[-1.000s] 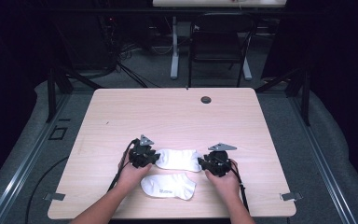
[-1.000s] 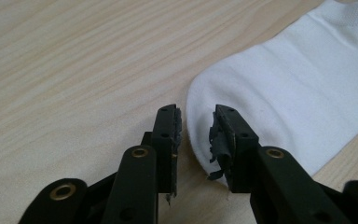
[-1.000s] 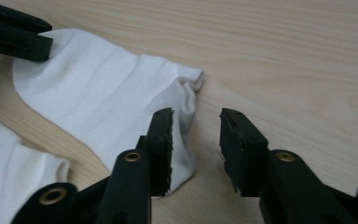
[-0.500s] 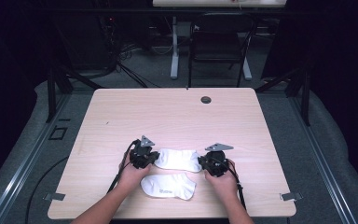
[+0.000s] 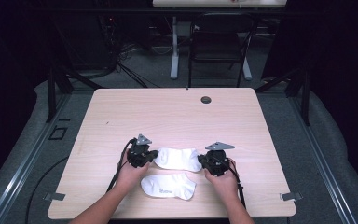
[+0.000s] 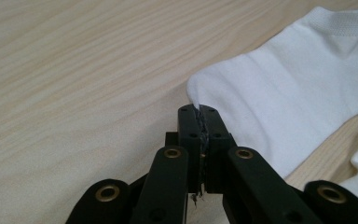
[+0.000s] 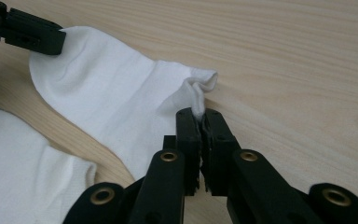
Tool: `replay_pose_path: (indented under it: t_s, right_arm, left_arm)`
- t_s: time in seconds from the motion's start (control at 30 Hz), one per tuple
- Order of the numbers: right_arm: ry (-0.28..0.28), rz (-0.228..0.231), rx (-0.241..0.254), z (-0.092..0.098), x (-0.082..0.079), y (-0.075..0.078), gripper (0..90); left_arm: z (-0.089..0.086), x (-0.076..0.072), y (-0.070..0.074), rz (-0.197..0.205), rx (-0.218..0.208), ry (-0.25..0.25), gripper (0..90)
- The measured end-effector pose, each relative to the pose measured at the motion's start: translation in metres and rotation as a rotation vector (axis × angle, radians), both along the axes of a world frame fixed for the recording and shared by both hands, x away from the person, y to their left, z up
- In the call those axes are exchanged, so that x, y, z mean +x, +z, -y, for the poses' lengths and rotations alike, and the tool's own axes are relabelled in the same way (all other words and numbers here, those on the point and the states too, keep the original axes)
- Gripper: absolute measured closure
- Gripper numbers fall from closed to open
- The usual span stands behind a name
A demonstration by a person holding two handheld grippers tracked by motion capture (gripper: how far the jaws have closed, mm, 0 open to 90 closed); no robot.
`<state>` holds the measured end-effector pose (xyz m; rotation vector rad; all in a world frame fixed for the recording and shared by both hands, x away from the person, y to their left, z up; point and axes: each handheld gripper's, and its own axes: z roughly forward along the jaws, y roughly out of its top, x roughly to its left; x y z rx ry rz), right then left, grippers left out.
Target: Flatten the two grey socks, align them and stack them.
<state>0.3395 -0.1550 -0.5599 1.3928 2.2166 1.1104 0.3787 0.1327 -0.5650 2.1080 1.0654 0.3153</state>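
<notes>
A white sock (image 5: 177, 158) lies flat on the tabletop (image 5: 177, 116), just below frame centre, its long axis running left to right. The left hand-held gripper (image 5: 150, 156) has its jaws closed on the sock's left end, the right hand-held gripper (image 5: 204, 162) closed on its right end. A second sock (image 5: 168, 185) lies just below, apart from both, equally near either hand.

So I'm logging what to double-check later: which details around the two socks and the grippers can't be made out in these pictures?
- Print on the near sock: high view, too small to read.
- How much of the far sock the left gripper bites: its shut jaws cover the edge.
- Same at the right gripper: the pinched cuff disappears between the jaws.
- Dark round item on the table: high view, too small to identify.
</notes>
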Motion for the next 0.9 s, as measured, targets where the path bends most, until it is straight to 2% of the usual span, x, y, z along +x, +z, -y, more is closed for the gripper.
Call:
replay_pose_path:
  t_s: [0.13,0.23,0.33,0.6,0.77,0.9]
  right_arm:
    - [0.0,0.002,0.013,0.0,-0.001,0.002,86.6]
    - [0.007,0.015,0.034,0.0,-0.003,0.006,86.5]
    - [0.008,0.018,0.059,0.0,-0.006,0.01,86.5]
    - [0.03,0.031,0.079,-0.004,-0.011,0.02,86.5]
    - [0.065,0.029,0.081,-0.009,-0.019,0.032,86.5]
    - [0.075,0.029,0.09,-0.012,-0.022,0.037,86.6]
  left_arm:
    - [-0.001,-0.001,0.002,-0.001,-0.009,-0.007,89.1]
    - [-0.003,-0.004,0.007,0.003,-0.042,-0.002,89.0]
    - [-0.005,-0.007,0.011,0.007,-0.053,-0.006,89.0]
    - [-0.013,-0.016,0.022,0.009,-0.089,-0.014,89.0]
    - [-0.021,-0.029,0.032,0.011,-0.116,-0.032,89.0]
    - [-0.024,-0.039,0.037,0.028,-0.115,-0.047,89.0]
